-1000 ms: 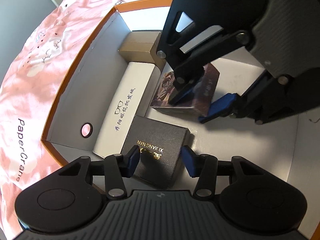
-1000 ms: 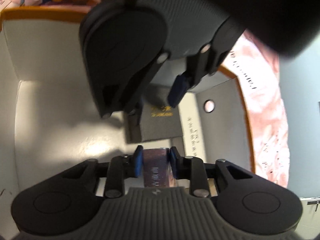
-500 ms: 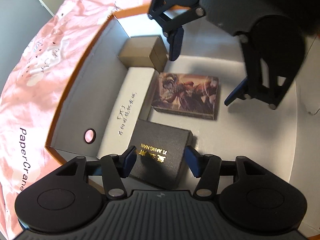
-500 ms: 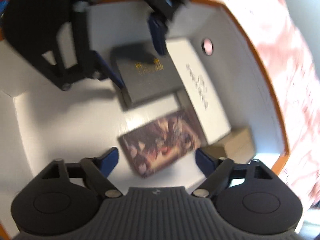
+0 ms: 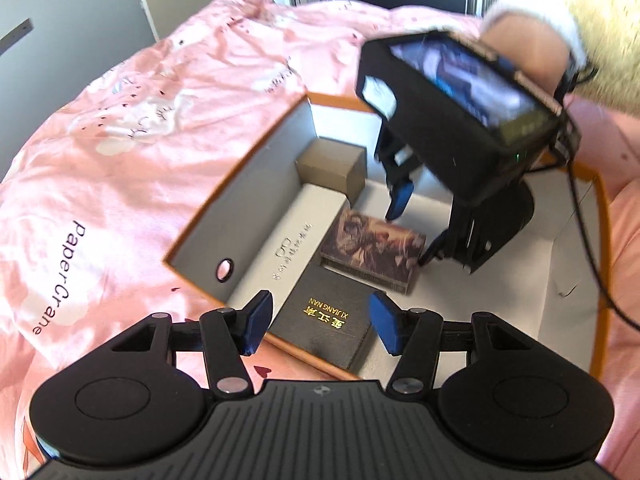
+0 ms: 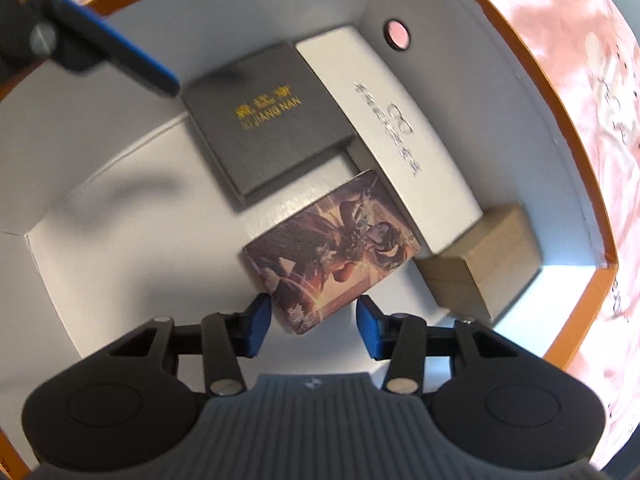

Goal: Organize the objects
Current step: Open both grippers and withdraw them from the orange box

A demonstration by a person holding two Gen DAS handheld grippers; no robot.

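Illustrated box (image 6: 332,252) lies flat in the orange bin (image 5: 256,152) on the bed, beside the black box (image 6: 268,120). Right gripper (image 6: 314,320) has just been narrowing its jaws, gripping nothing; left gripper (image 5: 320,322) is spread wide and empty.

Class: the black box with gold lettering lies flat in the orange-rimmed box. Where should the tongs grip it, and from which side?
Probably from above, across the black box's two free edges. It lies flat, its far side tight against the long white case, so the side is blocked.

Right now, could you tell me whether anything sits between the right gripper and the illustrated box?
Nothing visible does. The right gripper hangs open directly over the near end of the illustrated box; its jaws have just been closing, with only that box below them.
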